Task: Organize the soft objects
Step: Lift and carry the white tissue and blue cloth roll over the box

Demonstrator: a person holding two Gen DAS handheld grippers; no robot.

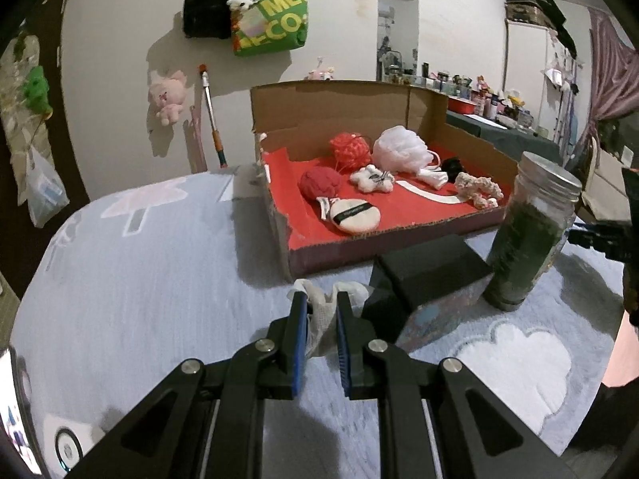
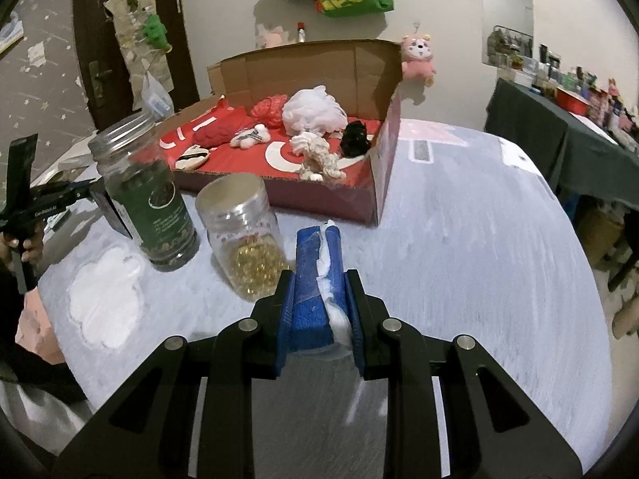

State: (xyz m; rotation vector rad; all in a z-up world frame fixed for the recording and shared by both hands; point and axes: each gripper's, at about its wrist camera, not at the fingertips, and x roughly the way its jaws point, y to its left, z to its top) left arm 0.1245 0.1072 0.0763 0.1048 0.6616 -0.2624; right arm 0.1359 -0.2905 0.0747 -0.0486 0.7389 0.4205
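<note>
Blue, white-edged foam sponge [image 2: 315,279] sat pinched in the right gripper [image 2: 319,299] near the red-lined cardboard box [image 2: 375,183], best carried level over its rim, while the left gripper [image 1: 322,311] nipped a crumpled white cloth [image 1: 321,307].

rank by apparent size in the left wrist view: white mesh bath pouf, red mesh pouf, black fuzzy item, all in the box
1. White mesh bath pouf, clearly largest.
2. Red mesh pouf, about two-thirds as wide.
3. Black fuzzy item, smallest, though partly hidden.
All sit at similar depth in the cardboard box.
</note>
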